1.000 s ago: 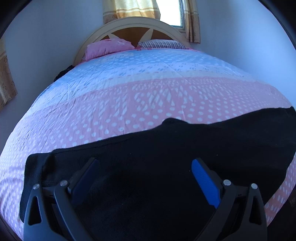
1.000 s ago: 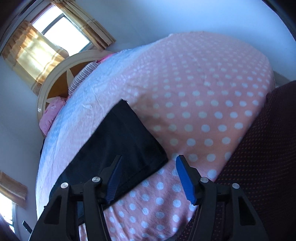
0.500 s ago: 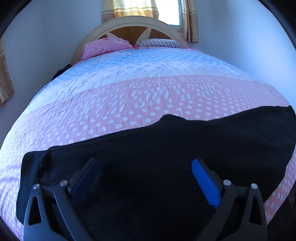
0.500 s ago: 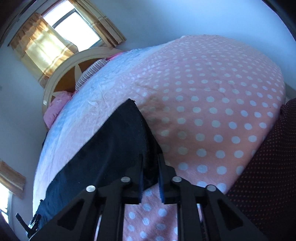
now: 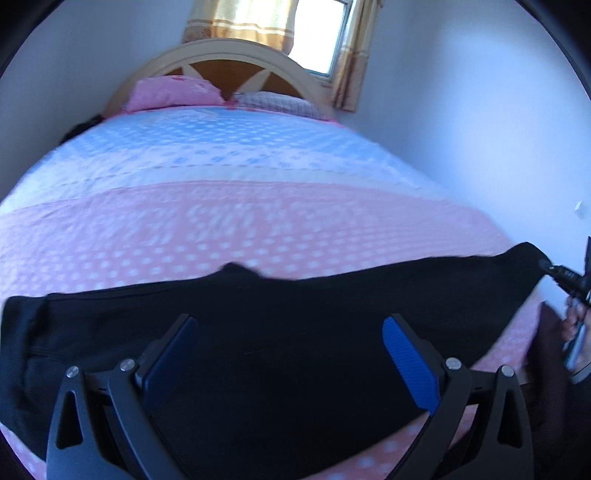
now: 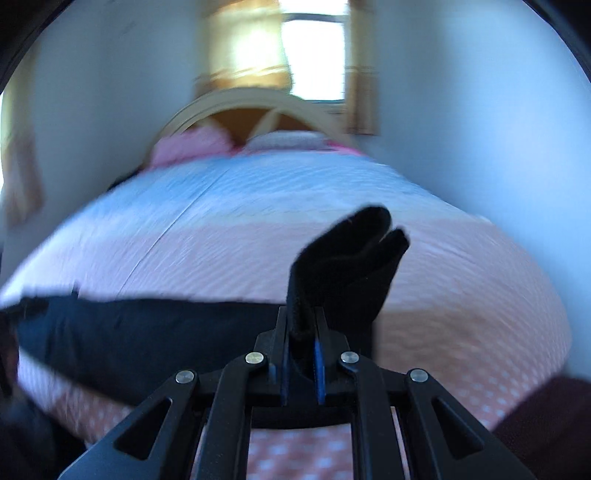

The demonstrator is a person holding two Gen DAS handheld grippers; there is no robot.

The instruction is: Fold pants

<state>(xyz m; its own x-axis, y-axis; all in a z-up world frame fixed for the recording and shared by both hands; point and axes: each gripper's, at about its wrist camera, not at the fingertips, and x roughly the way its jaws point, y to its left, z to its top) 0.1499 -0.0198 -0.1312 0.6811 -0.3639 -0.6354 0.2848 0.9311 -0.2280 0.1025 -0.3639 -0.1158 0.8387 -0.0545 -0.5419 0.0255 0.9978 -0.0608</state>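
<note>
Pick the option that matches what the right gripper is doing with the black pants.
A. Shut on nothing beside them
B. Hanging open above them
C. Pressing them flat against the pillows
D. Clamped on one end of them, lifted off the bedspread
D: in the right wrist view the right gripper pinches a raised end of the black pants above the bedspread.

Daylight enters through the window (image 5: 325,33) far beyond the jaws, overexposed. Right wrist view heavily motion-blurred; left mildly. Fisheye bending, dark vignette corners.
</note>
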